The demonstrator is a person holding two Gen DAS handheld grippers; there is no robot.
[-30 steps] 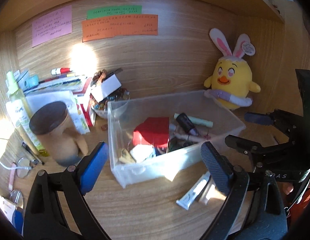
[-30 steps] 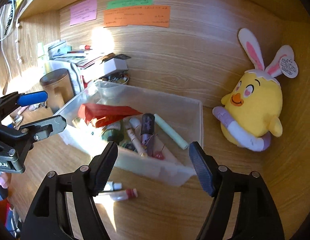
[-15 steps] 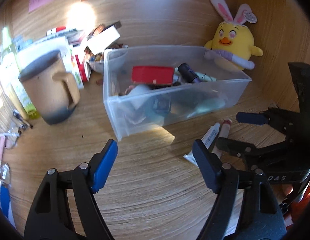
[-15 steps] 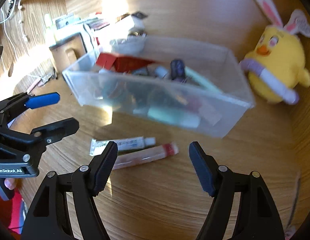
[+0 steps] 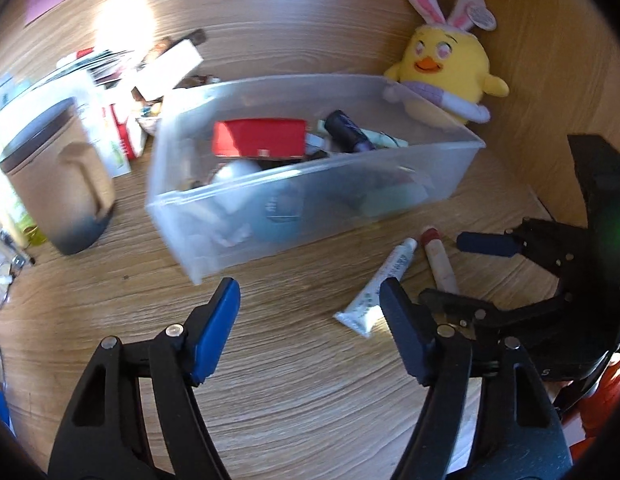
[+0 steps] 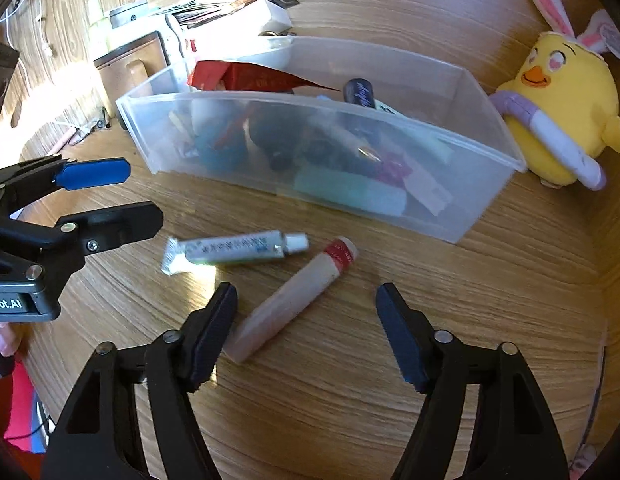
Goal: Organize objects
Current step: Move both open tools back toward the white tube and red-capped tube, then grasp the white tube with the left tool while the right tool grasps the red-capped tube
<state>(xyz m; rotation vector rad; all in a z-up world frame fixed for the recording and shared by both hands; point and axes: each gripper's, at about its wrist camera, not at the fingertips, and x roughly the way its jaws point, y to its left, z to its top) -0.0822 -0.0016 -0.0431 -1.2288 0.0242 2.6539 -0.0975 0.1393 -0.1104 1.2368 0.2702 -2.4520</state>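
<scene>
Nearest to me are the two hand-held claws, both tipped down toward the wooden desk (image 6: 349,420). The right gripper (image 6: 306,320) has its jaws spread and has just been closing a little; the tan tube with a red cap (image 6: 294,300) lies slanted on the desk between them, its near end just beside the left pad, and I can't tell whether that pad touches it; the right pad stands clear. The left gripper (image 5: 310,320) sits to the left of it, also spread with its jaws just having been narrowing, nothing but bare wood between them. Its right finger (image 5: 405,340) covers the near end of the white ointment tube (image 6: 234,250), which lies flat just left of the tan tube, cap pointing right toward the red cap. In the right wrist view a bit of the person's hand (image 6: 4,340) shows at the left edge behind the left claw. Just beyond the two tubes stands the clear plastic bin (image 6: 449,160), set at an angle and crowded with small things: a red box (image 5: 262,142) on top at its left, a dark purple tube (image 6: 359,94) leaning near the middle, and a pale green tube (image 6: 349,190) low against the near wall. Left of the bin is a tan lidded mug (image 5: 58,176) with its handle turned this way. Farther back on the left is a heap of papers and cartons (image 5: 110,92), and in the far right corner a yellow plush chick with bunny ears (image 5: 445,64) leans by the wooden back wall.
</scene>
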